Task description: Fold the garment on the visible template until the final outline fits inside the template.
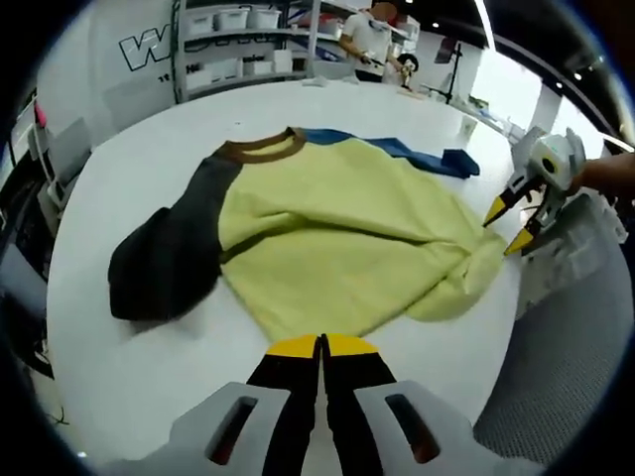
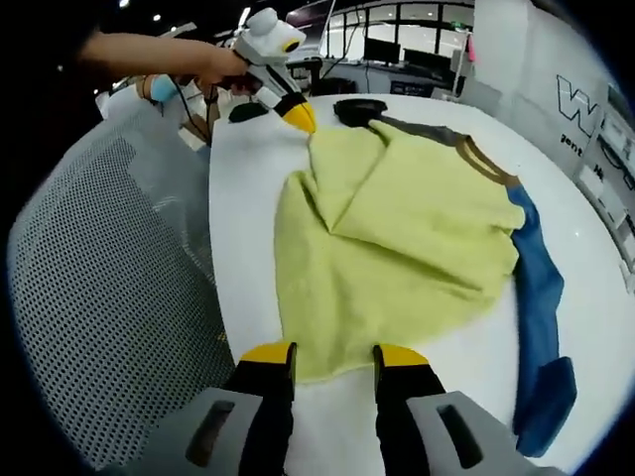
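Yellow-tipped left claw (image 1: 320, 347) sits pressed together at the hem of the yellow sweatshirt (image 1: 337, 238); right claw (image 2: 334, 359) stands apart at its other edge. Garment lies rumpled on the white surface (image 1: 129, 357) — both sleeves out, folding barely begun.

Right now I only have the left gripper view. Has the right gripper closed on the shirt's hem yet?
Observer: No. In the right gripper view the right gripper stands open, with the hem of the shirt lying at its tips.
Operator: And the blue sleeve? I see just a strip behind the body.
Observer: The blue sleeve lies unfolded on the table, running alongside the yellow body from the shoulder toward the hem.
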`<action>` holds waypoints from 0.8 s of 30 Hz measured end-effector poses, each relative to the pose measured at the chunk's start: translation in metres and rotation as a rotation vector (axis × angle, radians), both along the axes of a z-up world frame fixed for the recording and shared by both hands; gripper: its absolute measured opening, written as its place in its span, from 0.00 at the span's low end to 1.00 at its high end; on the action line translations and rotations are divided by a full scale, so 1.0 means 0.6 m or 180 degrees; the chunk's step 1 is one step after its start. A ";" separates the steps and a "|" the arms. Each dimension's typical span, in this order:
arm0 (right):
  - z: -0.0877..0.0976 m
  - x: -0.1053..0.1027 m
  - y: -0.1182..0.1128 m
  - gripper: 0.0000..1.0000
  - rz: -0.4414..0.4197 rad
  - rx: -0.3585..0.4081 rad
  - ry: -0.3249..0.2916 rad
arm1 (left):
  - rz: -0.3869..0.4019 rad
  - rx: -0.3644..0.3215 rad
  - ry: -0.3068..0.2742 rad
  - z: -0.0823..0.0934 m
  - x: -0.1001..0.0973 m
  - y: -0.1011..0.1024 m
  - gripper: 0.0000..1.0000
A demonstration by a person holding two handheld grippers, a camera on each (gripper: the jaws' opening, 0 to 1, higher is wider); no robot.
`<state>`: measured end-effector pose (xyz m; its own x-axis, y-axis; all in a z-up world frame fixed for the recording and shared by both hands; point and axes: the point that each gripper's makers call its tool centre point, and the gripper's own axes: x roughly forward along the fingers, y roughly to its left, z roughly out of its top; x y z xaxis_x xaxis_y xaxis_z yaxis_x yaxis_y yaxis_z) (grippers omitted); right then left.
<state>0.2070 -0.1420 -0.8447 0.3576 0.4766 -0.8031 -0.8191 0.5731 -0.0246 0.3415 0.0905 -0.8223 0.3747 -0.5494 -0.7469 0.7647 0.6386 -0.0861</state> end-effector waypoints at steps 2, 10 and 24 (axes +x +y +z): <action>0.001 0.001 -0.001 0.22 -0.0007 0.0002 -0.0013 | 0.0005 -0.0002 0.0002 0.001 -0.001 0.002 0.03; -0.003 0.004 -0.015 0.06 -0.0052 -0.0022 -0.0050 | 0.0073 0.0011 0.0073 0.000 -0.007 0.012 0.03; -0.001 0.006 -0.036 0.00 -0.0180 -0.0022 -0.0020 | -0.0133 0.0084 0.0026 -0.004 -0.018 0.007 0.21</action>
<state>0.2103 -0.1635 -0.8455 0.3888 0.4500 -0.8040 -0.7852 0.6183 -0.0337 0.3308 0.0946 -0.8247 0.3457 -0.5444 -0.7643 0.7900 0.6083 -0.0760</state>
